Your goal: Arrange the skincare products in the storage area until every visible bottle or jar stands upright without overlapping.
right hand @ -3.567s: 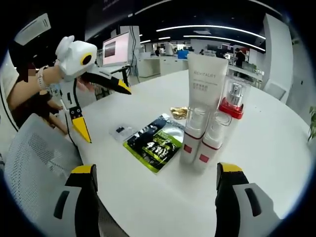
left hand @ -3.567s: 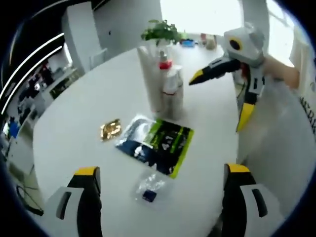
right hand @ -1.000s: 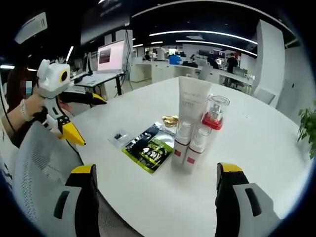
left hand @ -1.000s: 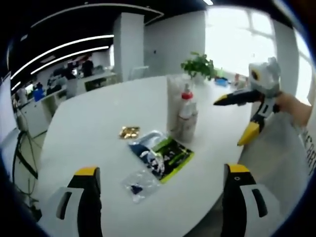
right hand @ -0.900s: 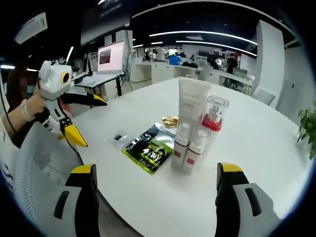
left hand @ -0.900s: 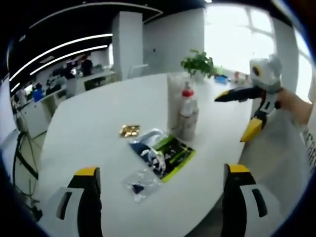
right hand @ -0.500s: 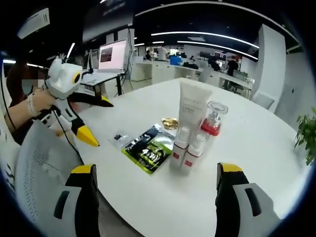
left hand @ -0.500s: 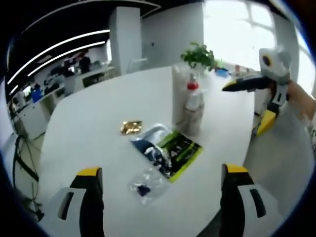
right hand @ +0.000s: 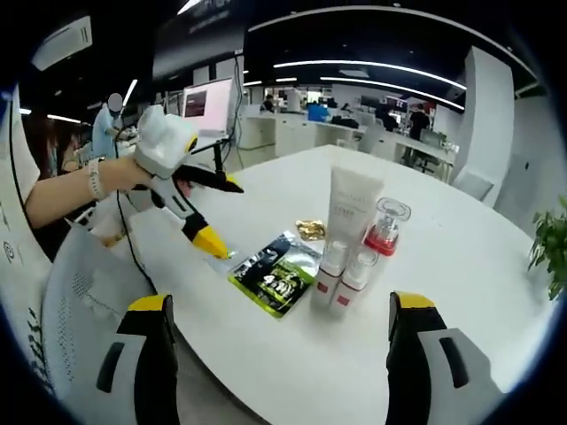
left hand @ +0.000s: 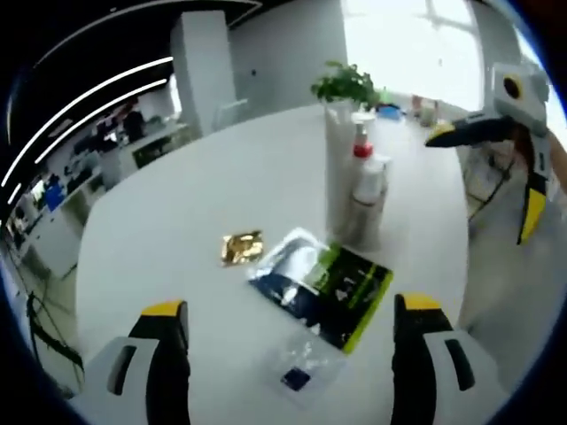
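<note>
In the left gripper view, the left tongs (left hand: 283, 354) are seen spread wide with nothing between the jaws, held above the near part of the round white surface (left hand: 159, 212). A small gold foil packet (left hand: 241, 248) lies flat left of centre. Just beside it to the right lies a flat sachet (left hand: 321, 285), silver and dark at one end and green and black at the other. Below the sachet, near the surface's edge, a small clear bag (left hand: 301, 367) with a dark item inside is noted. Behind the sachet the skincare products are grouped upright and close together: a tall white tube (left hand: 337, 168), a red-capped pump bottle (left hand: 361, 146) and two small white bottles (left hand: 365, 205). Whether they touch cannot be told. A potted plant (left hand: 344, 84) stands further back. At the far right, the right tongs (left hand: 496, 150) are held off the surface's edge, jaws parted wide and empty.

In the right gripper view, a hand (right hand: 120, 177) at the left grips the left tongs (right hand: 217, 212), whose yellow-tipped jaws are spread apart over the surface's (right hand: 461, 266) left edge, empty. A monitor (right hand: 208, 104) stands behind them. The sachet (right hand: 279, 279) lies near centre, the gold foil packet (right hand: 310, 229) just beyond it. To the right stand the tall white tube (right hand: 351, 212), the two small white bottles (right hand: 345, 273) in front of it, and the red-capped pump bottle (right hand: 384, 223), all upright. The right tongs (right hand: 282, 354) are open wide at the bottom, holding nothing.
</note>
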Tool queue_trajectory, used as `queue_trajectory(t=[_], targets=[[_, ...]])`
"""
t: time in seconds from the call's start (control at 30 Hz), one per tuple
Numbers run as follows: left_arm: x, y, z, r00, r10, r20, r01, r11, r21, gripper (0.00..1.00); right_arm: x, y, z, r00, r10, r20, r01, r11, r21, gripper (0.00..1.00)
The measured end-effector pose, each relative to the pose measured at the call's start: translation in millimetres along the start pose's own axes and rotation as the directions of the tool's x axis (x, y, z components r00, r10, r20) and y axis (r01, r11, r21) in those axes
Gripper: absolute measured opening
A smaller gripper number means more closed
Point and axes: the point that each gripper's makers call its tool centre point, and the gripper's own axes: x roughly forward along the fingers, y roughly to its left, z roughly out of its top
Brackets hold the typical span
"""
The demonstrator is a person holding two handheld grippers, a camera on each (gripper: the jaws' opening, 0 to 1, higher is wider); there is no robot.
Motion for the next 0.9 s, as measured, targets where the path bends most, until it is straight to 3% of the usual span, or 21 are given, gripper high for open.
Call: queue_trajectory(t=[0.23,0.4,0.47,0.57,0.7,0.9], targets=[[18.0,13.7,12.5,0.998,-0.051,-0.042,0.059,0.976,0.21,0.89,-1.9,-4.0,-0.5,1.0,-0.017,0.003,0.017,1.0,0.013,1.0],[33.2,23.6,20.2,0.995,-0.076,-0.071,0.092,0.961,0.261,0.89,-3.1,-5.1,-2.1,1.0,-0.022,0.0,0.022,1.0,0.022,1.0],[37.5,23.0,21.5,0.991,-0.098,-0.088,0.12,0.947,0.297,0.89,-3.5,-5.7,-2.9,1.0,-0.026,-0.001,0.026,0.999,0.027,1.0],[45.9,14.0,23.1,0.974,-0.193,-0.116,0.222,0.903,0.367,0.9,-3.8,-5.6,-3.7,1.0,-0.026,-0.003,0.026,0.999,0.034,1.0],[57.1,18.6,26.1,0.97,-0.203,-0.135,0.238,0.908,0.346,0.85,-3.4,-5.4,-5.6,1.0,-0.028,-0.006,0.029,0.999,0.044,1.0],[71.3,28.2,26.3,0.968,-0.192,-0.158,0.23,0.935,0.27,0.83,-2.5,-4.9,-7.9,1.0,-0.028,-0.012,0.029,0.998,0.053,1.0]])
